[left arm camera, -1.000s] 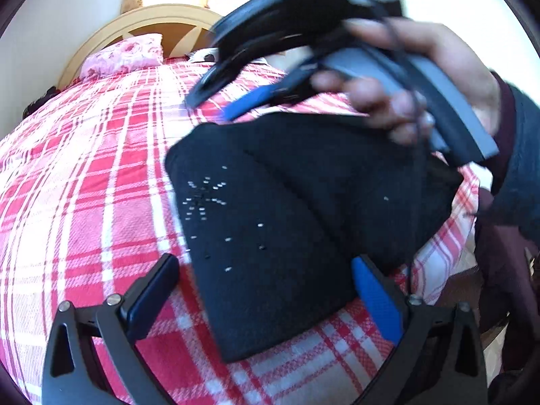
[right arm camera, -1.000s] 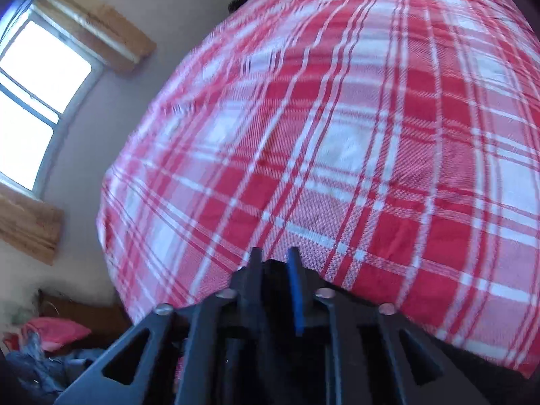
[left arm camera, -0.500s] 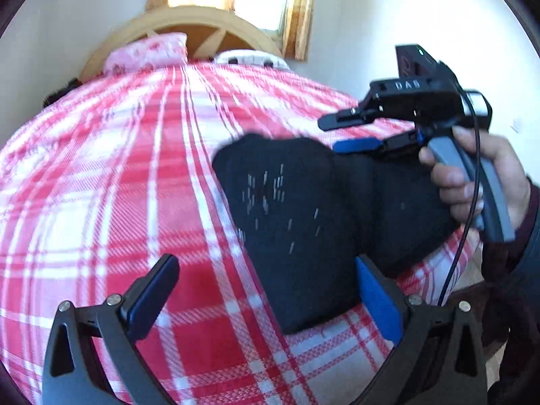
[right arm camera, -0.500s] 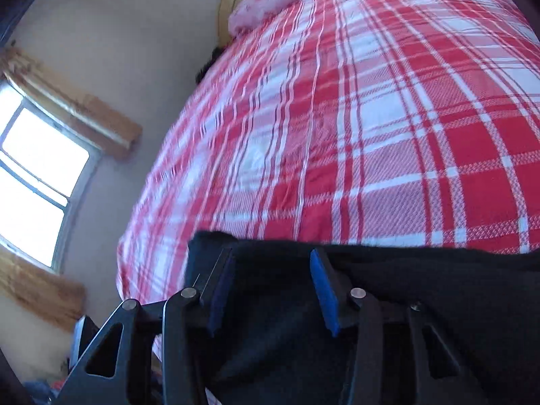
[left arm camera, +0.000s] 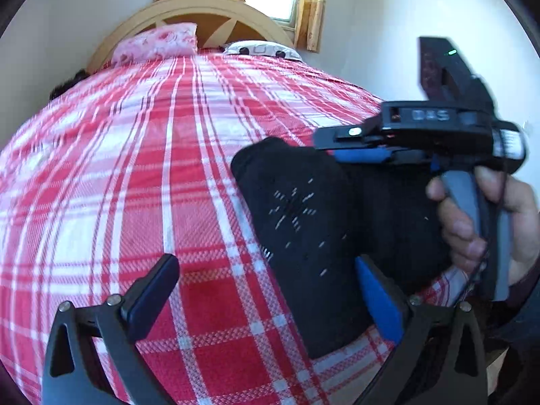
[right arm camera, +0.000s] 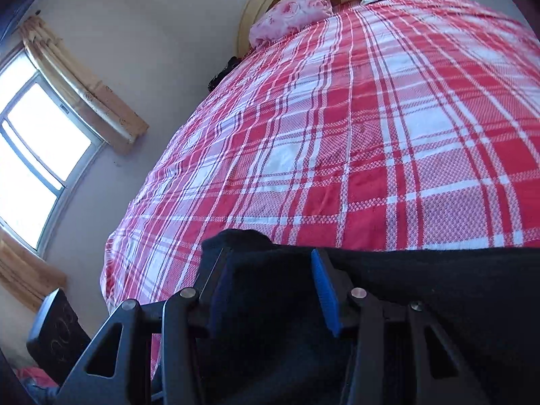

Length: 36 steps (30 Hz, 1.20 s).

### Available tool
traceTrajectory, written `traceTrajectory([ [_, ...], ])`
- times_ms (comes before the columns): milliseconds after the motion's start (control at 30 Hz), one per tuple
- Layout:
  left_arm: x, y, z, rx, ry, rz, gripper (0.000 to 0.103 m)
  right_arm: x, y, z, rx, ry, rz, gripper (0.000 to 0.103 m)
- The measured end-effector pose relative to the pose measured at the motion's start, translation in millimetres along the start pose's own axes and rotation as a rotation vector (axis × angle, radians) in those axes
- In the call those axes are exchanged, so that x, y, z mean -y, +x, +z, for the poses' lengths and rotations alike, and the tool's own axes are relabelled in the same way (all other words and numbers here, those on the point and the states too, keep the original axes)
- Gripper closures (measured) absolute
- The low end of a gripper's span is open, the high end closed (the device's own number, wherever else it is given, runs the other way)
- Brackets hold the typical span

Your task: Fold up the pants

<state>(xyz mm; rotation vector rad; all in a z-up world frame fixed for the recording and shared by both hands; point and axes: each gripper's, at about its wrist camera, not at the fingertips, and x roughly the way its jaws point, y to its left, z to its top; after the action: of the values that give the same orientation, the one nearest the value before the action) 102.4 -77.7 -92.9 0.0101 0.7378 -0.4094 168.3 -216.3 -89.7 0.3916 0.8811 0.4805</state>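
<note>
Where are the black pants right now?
The folded black pants lie on the red plaid bedspread near the bed's right edge in the left wrist view, between the open left gripper and the right gripper at their far side.

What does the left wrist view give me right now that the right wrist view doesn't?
Only the left wrist view shows the right gripper from outside, with the hand on its handle, the white specks on the folded black pants, and the left gripper open over the bed with nothing between its fingers.

Only the right wrist view shows the side window and the right gripper's fingers partly parted with black fabric lying between them; whether they pinch it, I cannot tell.

Both show the pants, the red plaid bedspread, pink pillow and headboard.
</note>
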Motion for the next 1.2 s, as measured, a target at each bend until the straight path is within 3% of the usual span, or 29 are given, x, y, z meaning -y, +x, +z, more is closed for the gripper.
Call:
traceTrajectory([
  [67, 5.5, -3.7, 2.8, 0.018, 0.027, 0.003, 0.000, -3.3, -18.5, -0.2, 0.043, -0.029, -0.044, 0.053],
  [200, 15.4, -2.5, 17.9, 0.049, 0.059, -0.025, 0.000, 6.2, -93.0, -18.5, 0.208, -0.081, -0.209, 0.053],
  [333, 33.2, 17.3, 28.0, 0.013, 0.115, -0.049, 0.000, 49.8, -116.4, -32.0, 0.167, -0.024, -0.304, 0.053],
  [433, 41.8, 33.8, 27.8, -0.047, 0.128, -0.040, 0.000, 77.3, -116.0, -36.2, 0.156, 0.006, -0.213, 0.053],
  [567, 41.8, 19.4, 24.9, -0.015, 0.122, -0.040, 0.000, 74.8, -135.1, -37.6, 0.219, 0.041, -0.182, 0.053],
  [700, 37.1, 9.4, 25.3, 0.023, 0.100, -0.031, 0.000, 75.2, -177.7, -65.0, 0.325, 0.131, -0.261, 0.053],
  [800, 37.0, 11.8, 26.3, 0.025, 0.080, -0.043, 0.000, 73.5, -197.8, -91.6, 0.340, 0.144, -0.275, 0.053],
  [967, 43.4, 14.1, 23.6, 0.009, 0.094, -0.042, 0.000, 78.2, -192.1, -112.6, 0.305, 0.147, -0.286, 0.067],
  [1000, 44.4, 14.2, 23.5, 0.005, 0.099, -0.038, 0.000, 78.7, -187.2, -113.4, 0.292, 0.140, -0.289, 0.075],
  [1033, 44.9, 14.2, 23.8, 0.003, 0.101, -0.031, 0.000, 80.0, -182.2, -113.5, 0.277, 0.139, -0.291, 0.090],
  [1200, 43.8, 17.8, 24.6, -0.004, 0.106, -0.018, 0.000, 64.1, -189.4, -116.9, 0.282, 0.064, -0.318, 0.097],
])
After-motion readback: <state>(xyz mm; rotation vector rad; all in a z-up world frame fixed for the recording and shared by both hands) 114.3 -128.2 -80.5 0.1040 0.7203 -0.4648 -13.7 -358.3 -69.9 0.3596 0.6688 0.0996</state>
